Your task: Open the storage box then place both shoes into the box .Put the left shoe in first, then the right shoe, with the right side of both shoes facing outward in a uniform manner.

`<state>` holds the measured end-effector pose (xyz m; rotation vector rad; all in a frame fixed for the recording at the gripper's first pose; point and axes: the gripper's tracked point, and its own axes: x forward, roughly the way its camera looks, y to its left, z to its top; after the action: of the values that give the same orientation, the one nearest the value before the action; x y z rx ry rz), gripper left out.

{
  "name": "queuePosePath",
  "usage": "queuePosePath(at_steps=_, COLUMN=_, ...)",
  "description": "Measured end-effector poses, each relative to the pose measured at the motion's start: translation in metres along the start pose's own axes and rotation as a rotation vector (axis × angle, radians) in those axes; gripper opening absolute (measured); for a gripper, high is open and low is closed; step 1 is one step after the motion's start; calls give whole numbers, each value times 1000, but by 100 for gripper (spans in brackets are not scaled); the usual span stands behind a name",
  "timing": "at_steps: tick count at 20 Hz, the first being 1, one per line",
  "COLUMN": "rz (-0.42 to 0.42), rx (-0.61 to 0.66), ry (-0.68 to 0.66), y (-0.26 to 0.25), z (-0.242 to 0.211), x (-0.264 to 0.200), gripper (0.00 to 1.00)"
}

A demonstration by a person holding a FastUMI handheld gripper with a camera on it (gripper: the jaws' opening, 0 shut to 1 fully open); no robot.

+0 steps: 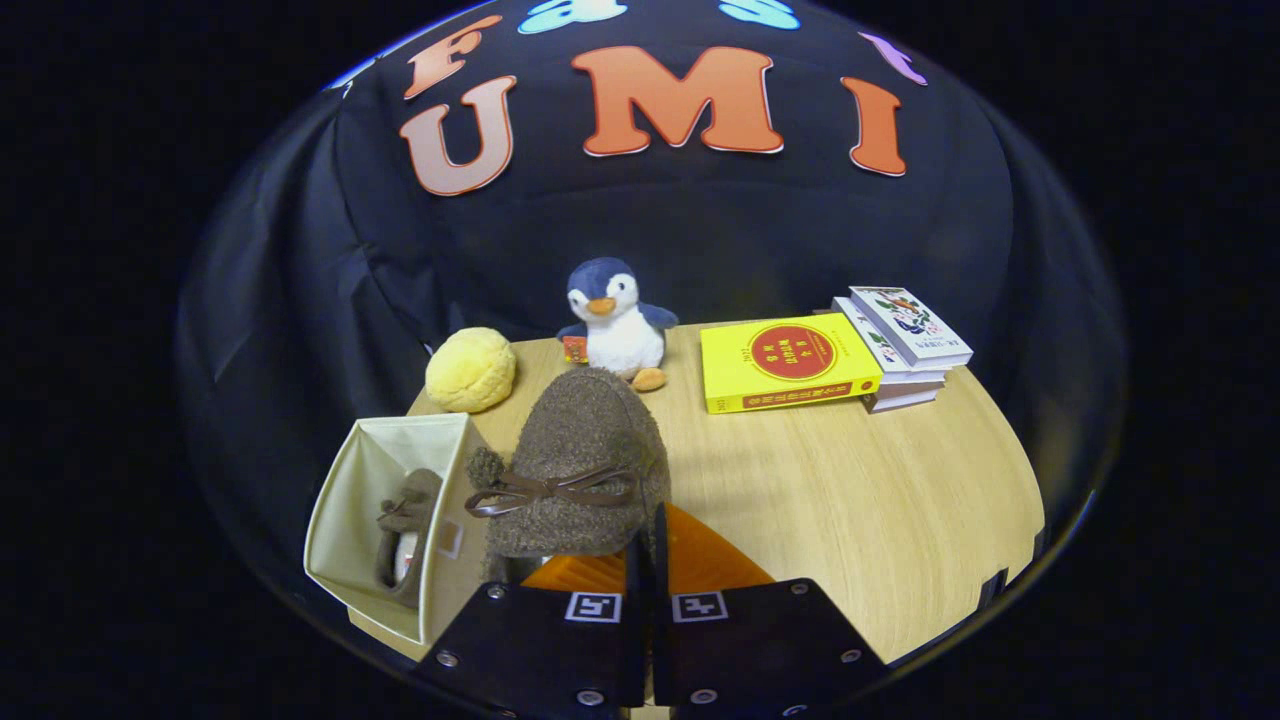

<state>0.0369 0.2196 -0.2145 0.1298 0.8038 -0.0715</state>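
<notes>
One shoe (pixel 405 530) already lies in the open storage box (pixel 345 500) at near left; the second shoe (pixel 580 465) hangs clamped in the closed tongs (pixel 645 560) — just right of the box, above the counter (pixel 880 490). Next: carry it leftward and lower it inside.

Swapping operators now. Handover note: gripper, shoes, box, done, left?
Gripper: fingers nearly together, apparently pinching the heel of the brown fuzzy shoe, held up just ahead of them.
Storage box: open, on the wooden table beside the held shoe.
First shoe: already inside the box.
Left: set the held shoe in the box, facing the same way as the first.
</notes>
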Motion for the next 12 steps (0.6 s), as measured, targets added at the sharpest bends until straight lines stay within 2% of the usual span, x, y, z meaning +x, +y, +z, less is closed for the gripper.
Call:
queuePosePath(at_steps=7, rz=56, rx=-23, ry=-2, y=72, z=11, x=-16, gripper=4)
queuePosePath(at_steps=12, rz=129, rx=-58, ry=20, y=123, z=12, x=-18, gripper=4)
